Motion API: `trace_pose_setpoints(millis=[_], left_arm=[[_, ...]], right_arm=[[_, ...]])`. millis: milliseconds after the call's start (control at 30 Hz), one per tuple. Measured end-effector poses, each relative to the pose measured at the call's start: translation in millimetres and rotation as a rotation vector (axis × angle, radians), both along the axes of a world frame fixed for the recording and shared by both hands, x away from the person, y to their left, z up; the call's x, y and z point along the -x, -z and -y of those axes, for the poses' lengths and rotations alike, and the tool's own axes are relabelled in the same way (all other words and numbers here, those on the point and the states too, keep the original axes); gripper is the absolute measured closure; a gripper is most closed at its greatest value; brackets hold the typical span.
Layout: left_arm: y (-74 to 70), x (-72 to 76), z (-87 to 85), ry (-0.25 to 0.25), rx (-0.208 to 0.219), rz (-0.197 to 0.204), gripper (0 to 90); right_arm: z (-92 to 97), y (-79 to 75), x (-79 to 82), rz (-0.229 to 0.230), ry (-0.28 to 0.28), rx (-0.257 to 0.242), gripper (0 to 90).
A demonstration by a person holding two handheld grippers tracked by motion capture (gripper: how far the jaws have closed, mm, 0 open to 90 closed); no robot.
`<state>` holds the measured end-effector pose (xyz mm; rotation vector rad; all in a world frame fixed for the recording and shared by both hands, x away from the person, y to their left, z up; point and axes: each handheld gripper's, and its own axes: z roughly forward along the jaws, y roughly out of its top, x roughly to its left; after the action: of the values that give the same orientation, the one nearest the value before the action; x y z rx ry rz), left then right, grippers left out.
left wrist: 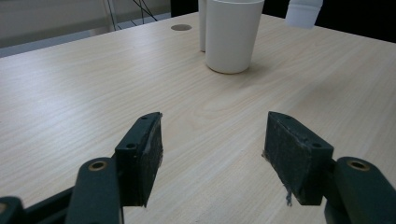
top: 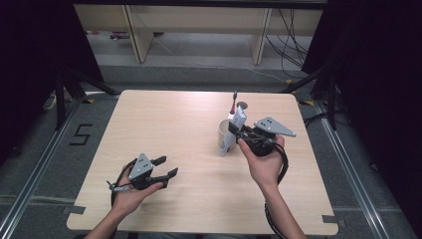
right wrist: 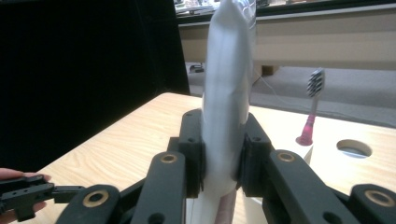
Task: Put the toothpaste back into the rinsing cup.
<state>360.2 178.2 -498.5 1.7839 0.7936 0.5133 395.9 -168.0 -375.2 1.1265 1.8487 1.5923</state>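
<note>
Fingers of the left gripper (left wrist: pixel 212 158) stand wide apart with nothing between them, low over the bare table (top: pixel 164 119) near the person. Right gripper (right wrist: pixel 223 154) is clamped on a white toothpaste tube (right wrist: pixel 229 93), held upright just above the white cup (left wrist: pixel 232 35). Toothbrush (right wrist: pixel 313 107) stands farther back. Likely step: dropping the tube in the cup. Centre it over the rim, lower straight, release late so the cup doesn't tip.
</note>
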Motion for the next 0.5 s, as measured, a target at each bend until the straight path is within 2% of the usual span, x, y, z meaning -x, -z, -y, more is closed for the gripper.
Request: trace_pose_setpoints(millis=[167,200,267,333,400,500], left_arm=[[4.3,-1.7,-2.2,-0.019,0.016,0.002,35.5],[6.9,-4.4,-3.9,-0.027,0.039,0.011,34.3],[8.0,-5.1,-5.5,-0.039,0.045,0.009,33.5],[8.4,-5.1,-6.3,-0.045,0.039,0.006,33.1],[10.5,-5.8,-7.0,-0.052,0.046,0.004,32.7],[12.1,-6.0,-7.3,-0.056,0.043,0.002,32.6]], right_arm=[[1.4,-6.6,-3.6,0.004,0.004,0.0,75.4],[1.7,-7.7,-4.3,0.001,0.008,0.003,75.4],[3.1,-8.8,-6.3,0.02,0.018,0.025,75.5],[2.6,-9.6,-6.5,0.005,0.018,0.018,75.4],[3.6,-10.4,-8.5,0.021,0.021,0.031,75.5],[3.3,-12.8,-10.7,0.021,0.028,0.043,75.5]])
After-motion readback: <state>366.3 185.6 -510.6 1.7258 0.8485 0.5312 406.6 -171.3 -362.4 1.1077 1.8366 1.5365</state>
